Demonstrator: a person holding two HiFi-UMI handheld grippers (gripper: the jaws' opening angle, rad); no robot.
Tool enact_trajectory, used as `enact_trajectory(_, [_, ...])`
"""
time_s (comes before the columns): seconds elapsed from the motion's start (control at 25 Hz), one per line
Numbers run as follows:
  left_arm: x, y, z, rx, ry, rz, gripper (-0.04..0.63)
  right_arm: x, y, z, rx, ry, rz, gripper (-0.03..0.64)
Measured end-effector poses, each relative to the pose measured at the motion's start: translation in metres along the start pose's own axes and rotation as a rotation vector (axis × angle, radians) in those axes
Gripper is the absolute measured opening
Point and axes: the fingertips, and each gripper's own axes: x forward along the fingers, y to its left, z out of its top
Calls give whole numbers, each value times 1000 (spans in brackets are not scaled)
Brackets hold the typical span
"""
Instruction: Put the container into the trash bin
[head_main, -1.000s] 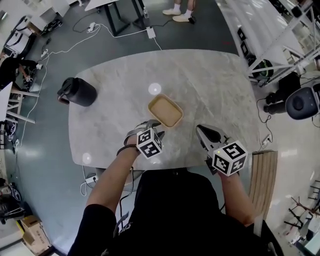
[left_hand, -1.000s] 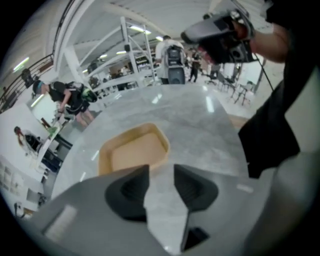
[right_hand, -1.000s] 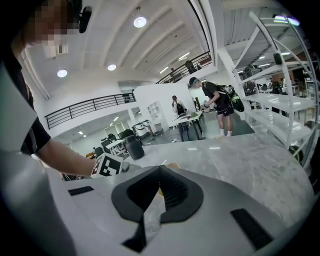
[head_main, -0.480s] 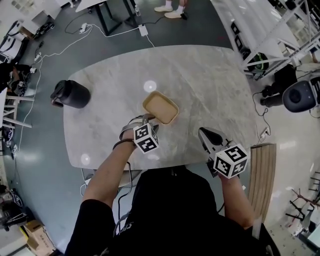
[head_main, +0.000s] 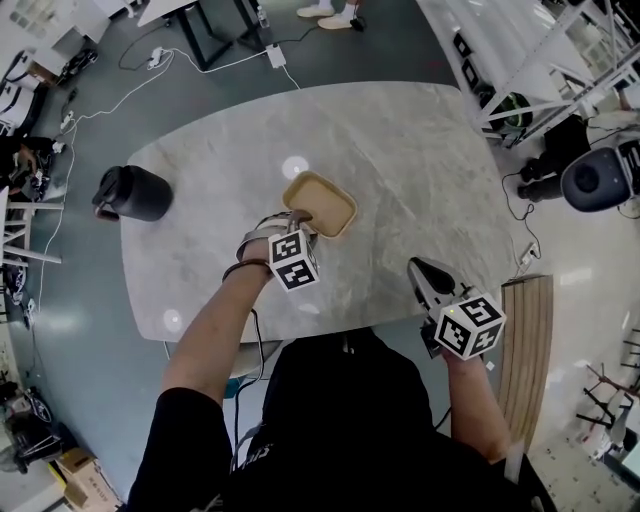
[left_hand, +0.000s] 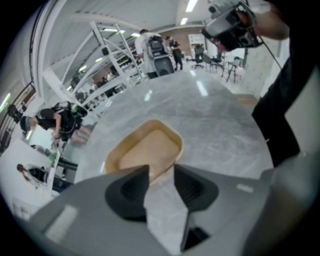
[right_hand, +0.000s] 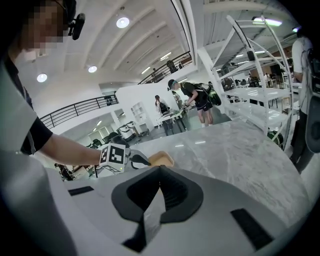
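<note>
The shallow tan plastic container (head_main: 319, 204) sits near the middle of the grey marble tabletop (head_main: 400, 150). My left gripper (head_main: 297, 217) has its jaws spread at the container's near rim, not pinching it. My right gripper (head_main: 418, 268) hangs well apart near the tabletop's front edge, jaws pressed together on nothing. The black cylindrical trash bin (head_main: 135, 193) stands beside the tabletop's left edge.

We are in a large, open lab or workshop hall. We see white metal racks (head_main: 540, 60) along one side, a power strip (head_main: 276, 55) lying on the grey floor (head_main: 60, 300), round lamps (right_hand: 122, 22) in a high ceiling, a railed gallery (right_hand: 75, 112), and people (right_hand: 197, 100) standing among distant desks.
</note>
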Motion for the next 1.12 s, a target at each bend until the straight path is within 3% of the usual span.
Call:
enact_trajectory(0.12, [8, -7, -3, 16, 24, -58, 161, -3, -1, -1, -9, 2, -4, -6])
enact_trajectory(0.28, [19, -6, 0, -5, 42, -61, 151, -12, -1, -5, -32, 21, -14, -5])
enact_trajectory(0.36, [23, -10, -1, 0, 74, -59, 85, -17, -4, -5, -40, 30, -21, -5])
enact_trajectory(0.44, [24, -12, 1, 25, 98, -22, 44, -20, -8, -4, -43, 35, -25, -5])
enact_trajectory(0.52, [18, -10, 7, 3, 86, 14, 23, -22, -13, -3, -44, 36, -21, -5])
enact_trajectory(0.68, [0, -6, 27, -112, 19, 45, 23, -23, -14, -1, -46, 40, 10, -5])
enact_trajectory(0.84, [-34, 4, 22, -235, -18, 99, 21, 0, 0, 7, -83, 34, 91, -6])
enact_trajectory(1.12, [-114, 7, 6, -588, -120, 192, 21, 28, 38, 26, -151, 32, 260, -6])
